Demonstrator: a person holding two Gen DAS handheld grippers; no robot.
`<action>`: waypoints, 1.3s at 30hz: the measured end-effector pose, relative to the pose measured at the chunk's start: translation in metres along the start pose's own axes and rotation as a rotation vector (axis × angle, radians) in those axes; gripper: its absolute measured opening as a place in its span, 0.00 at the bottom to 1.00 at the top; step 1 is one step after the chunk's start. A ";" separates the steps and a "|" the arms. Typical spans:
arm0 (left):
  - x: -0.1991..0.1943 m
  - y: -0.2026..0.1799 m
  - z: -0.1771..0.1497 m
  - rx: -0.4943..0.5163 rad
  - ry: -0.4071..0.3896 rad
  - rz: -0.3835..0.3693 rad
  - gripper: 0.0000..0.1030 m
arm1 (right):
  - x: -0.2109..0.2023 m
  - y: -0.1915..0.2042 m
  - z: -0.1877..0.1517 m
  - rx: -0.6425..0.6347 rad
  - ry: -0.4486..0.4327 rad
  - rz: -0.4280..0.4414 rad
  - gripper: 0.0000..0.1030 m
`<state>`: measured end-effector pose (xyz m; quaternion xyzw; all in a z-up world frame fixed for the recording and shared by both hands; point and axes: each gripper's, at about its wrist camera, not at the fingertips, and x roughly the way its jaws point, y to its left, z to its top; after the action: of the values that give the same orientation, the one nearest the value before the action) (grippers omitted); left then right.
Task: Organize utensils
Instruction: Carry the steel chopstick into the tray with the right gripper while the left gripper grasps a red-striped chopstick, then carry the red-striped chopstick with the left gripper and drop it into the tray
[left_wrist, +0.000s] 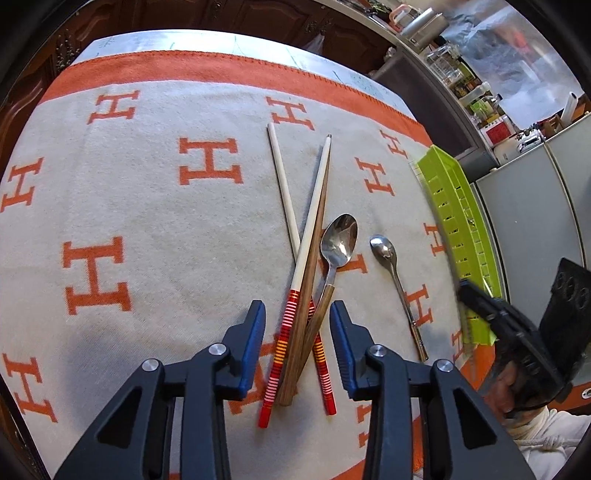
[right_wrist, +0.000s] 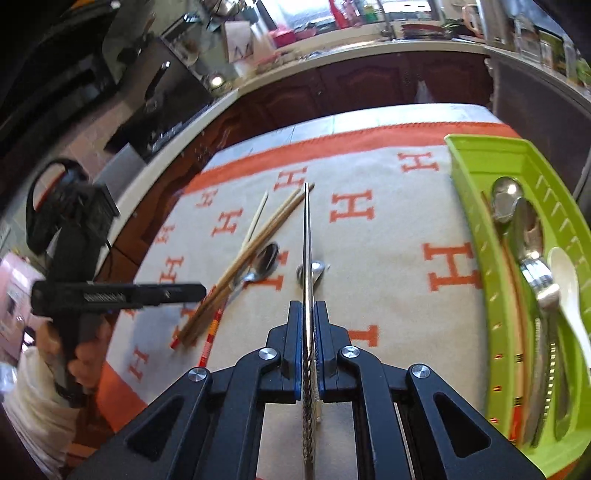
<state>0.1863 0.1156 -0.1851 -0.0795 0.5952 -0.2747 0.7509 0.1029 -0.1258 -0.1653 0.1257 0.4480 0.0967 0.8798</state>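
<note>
Your right gripper is clamped on a thin metal chopstick with a twisted handle, gripped near the handle end, so the long tip could swing or slip. Your left gripper hangs wide open over the crossed red-striped white chopsticks and wood-handled steel spoon; closing there probably snags several. The green slotted plastic tray sits far right, already holding spoons.

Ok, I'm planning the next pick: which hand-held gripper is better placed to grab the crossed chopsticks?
Left. The left hand-held gripper is open, straddling the crossed chopsticks; the right hand-held gripper is shut on a thin metal utensil.
</note>
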 end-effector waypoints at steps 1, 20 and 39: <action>0.002 0.001 0.001 -0.002 0.006 0.002 0.33 | -0.005 -0.002 0.003 0.005 -0.009 -0.002 0.05; 0.022 -0.017 0.013 -0.026 -0.013 0.106 0.05 | -0.113 -0.105 0.013 0.174 -0.202 -0.220 0.05; -0.040 -0.045 -0.017 -0.072 -0.232 0.175 0.04 | -0.089 -0.146 -0.009 0.254 -0.050 -0.316 0.08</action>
<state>0.1503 0.1018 -0.1361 -0.0852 0.5187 -0.1758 0.8323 0.0526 -0.2885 -0.1478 0.1664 0.4489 -0.1028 0.8719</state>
